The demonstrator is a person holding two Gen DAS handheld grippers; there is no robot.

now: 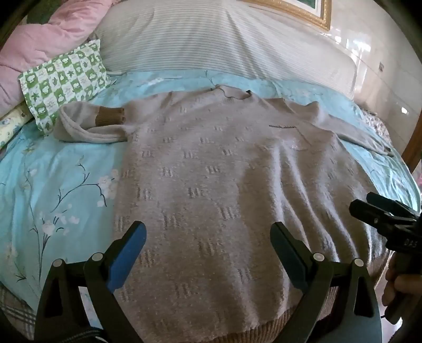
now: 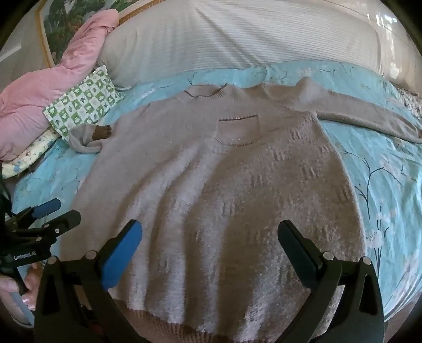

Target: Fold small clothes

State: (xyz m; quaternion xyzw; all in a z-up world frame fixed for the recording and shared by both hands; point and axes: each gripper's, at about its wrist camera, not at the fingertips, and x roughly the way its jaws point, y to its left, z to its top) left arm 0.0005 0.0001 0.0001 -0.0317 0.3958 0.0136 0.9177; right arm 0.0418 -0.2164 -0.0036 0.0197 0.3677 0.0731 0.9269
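A beige knit sweater (image 1: 211,171) lies flat, front up, on the blue floral bedspread (image 1: 66,171). Its collar points away from me and its hem is nearest me. Its left sleeve (image 1: 89,124) is folded back with a brown cuff showing. Its right sleeve (image 2: 369,116) stretches out to the right. A chest pocket (image 2: 238,129) shows in the right wrist view. My left gripper (image 1: 208,237) is open and empty above the hem, left half. My right gripper (image 2: 209,234) is open and empty above the hem, right half, over the sweater (image 2: 211,198). Each gripper shows in the other's view.
A green checked pillow (image 1: 66,81) and a pink quilt (image 1: 34,44) lie at the far left. A white striped cover (image 1: 211,39) spans the bed's far part. A gold picture frame (image 1: 303,10) stands behind. The bed's edge is just below the hem.
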